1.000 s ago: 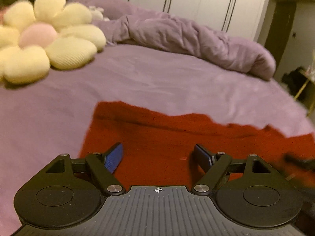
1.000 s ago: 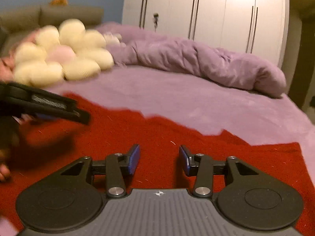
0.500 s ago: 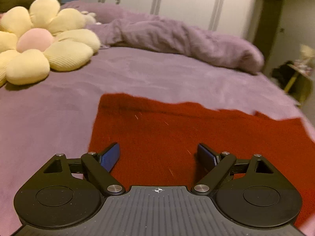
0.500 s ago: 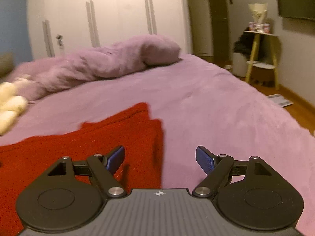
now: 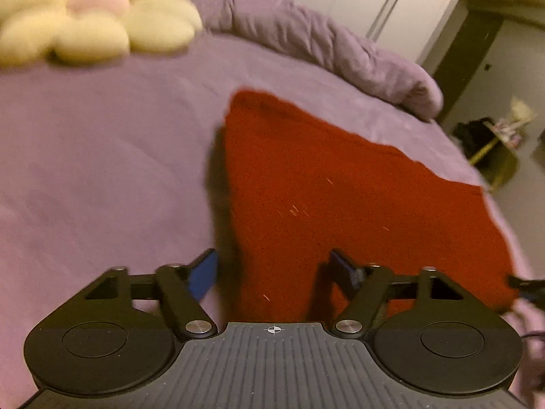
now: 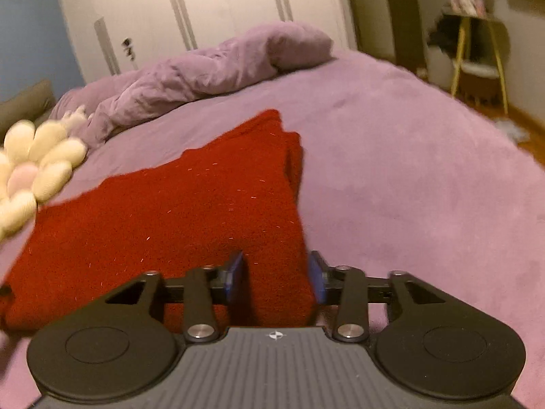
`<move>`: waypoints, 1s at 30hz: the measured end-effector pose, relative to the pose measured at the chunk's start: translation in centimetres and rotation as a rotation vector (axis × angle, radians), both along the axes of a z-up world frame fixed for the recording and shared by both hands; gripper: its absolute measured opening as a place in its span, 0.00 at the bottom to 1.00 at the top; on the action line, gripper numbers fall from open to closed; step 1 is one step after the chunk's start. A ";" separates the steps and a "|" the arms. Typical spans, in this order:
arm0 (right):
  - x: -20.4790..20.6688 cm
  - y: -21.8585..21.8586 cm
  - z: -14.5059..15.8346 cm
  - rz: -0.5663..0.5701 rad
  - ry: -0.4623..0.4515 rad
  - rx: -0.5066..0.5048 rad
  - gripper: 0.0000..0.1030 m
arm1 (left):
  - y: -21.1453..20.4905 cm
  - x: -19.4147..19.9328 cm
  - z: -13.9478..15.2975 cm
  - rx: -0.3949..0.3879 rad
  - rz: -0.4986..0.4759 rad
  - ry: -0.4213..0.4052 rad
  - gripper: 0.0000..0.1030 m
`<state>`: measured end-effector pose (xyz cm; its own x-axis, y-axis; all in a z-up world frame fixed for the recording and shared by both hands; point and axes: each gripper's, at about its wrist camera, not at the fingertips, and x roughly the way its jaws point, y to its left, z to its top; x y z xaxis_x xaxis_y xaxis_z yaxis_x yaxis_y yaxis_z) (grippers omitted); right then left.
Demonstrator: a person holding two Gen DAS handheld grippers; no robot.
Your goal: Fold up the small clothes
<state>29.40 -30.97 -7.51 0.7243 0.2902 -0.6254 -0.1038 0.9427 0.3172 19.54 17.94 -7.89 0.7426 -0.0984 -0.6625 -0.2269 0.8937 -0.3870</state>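
Observation:
A red knitted garment [image 5: 327, 184] lies flat on the purple bed [image 5: 95, 156]; it also shows in the right wrist view [image 6: 170, 211]. My left gripper [image 5: 276, 272] is open, its jaws straddling the garment's near left corner. My right gripper [image 6: 276, 276] is open but narrower, its blue pads either side of the garment's near right corner. The right gripper's tip [image 5: 524, 284] shows at the far right edge of the left wrist view.
A rumpled purple duvet [image 6: 211, 68] lies along the bed's far side. A yellow and pink flower cushion [image 5: 85, 17] sits at the far left. White wardrobes [image 6: 204, 10] stand behind. A yellow-legged side table [image 6: 477, 51] stands on the floor at right.
Both grippers have moved to the garment's near corners, the left to the left edge, the right to the right edge. The right jaws have narrowed around the cloth.

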 end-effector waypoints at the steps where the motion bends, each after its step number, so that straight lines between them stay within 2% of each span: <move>1: 0.3 -0.4 -0.4 0.001 0.034 0.050 0.46 | 0.2 -0.1 -0.2 -0.031 -0.006 -0.004 0.60; 2: 0.2 -0.6 -0.8 0.000 0.053 0.081 0.46 | 0.3 0.1 -0.3 -0.046 -0.009 0.001 0.56; 3: 0.6 -0.4 -1.2 0.000 0.057 0.092 0.36 | 0.3 0.2 -0.3 -0.046 -0.006 0.011 0.44; 4: 0.3 0.0 -0.9 0.010 0.049 0.089 0.30 | 0.3 0.4 -0.2 -0.033 0.000 0.020 0.28; 6: 0.0 0.6 -0.2 0.035 0.026 0.087 0.14 | 0.4 0.5 0.1 -0.023 0.001 0.028 0.22; 9: -0.2 0.4 0.6 0.073 0.015 0.190 0.12 | 0.6 0.4 1.2 -0.007 0.003 0.025 0.15; 10: -0.2 0.2 0.7 0.061 0.011 0.187 0.12 | 0.7 0.1 1.6 0.008 0.009 0.014 0.14; 12: -0.3 0.7 0.6 0.037 -0.002 0.027 0.12 | 0.7 0.1 2.2 0.022 0.016 0.018 0.14; 14: -0.6 2.1 -0.1 0.046 0.002 -0.171 0.12 | 0.5 0.4 1.9 0.079 0.030 0.052 0.13; 15: -0.9 2.6 -0.2 0.056 -0.010 -0.229 0.13 | 0.2 0.5 1.5 0.112 0.029 0.073 0.15; 17: -1.6 3.6 0.3 0.047 -0.044 -0.316 0.16 | 0.0 0.6 1.0 0.109 0.030 0.092 0.22; 19: -1.9 4.3 1.1 -0.008 -0.074 -0.401 0.23 | -0.1 0.5 1.2 0.126 0.044 0.098 0.41; 21: -2.5 5.3 2.2 -0.038 -0.137 -0.467 0.24 | -0.2 0.6 1.4 0.146 0.060 0.109 0.50; 22: -2.9 6.2 2.8 -0.036 -0.190 -0.501 0.25 | -0.1 0.6 1.3 0.141 0.059 0.112 0.50; 23: -3.2 7.1 3.4 -0.016 -0.232 -0.512 0.25 | 0.0 0.5 1.3 0.128 0.057 0.112 0.51; 25: -3.7 9.4 4.1 0.056 -0.286 -0.489 0.26 | 0.3 0.5 1.2 0.091 0.063 0.121 0.60; 28: -3.8 13.1 3.7 0.179 -0.283 -0.408 0.26 | 0.9 0.3 0.7 0.009 0.079 0.124 0.68; 30: -3.8 15.6 2.9 0.240 -0.275 -0.394 0.26 | 1.4 0.4 0.2 -0.053 0.078 0.126 0.71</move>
<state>25.57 -15.32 -4.58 0.8189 0.2491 -0.5170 -0.3600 0.9245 -0.1249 19.96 19.29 -7.68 0.6608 -0.0812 -0.7461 -0.3445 0.8504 -0.3976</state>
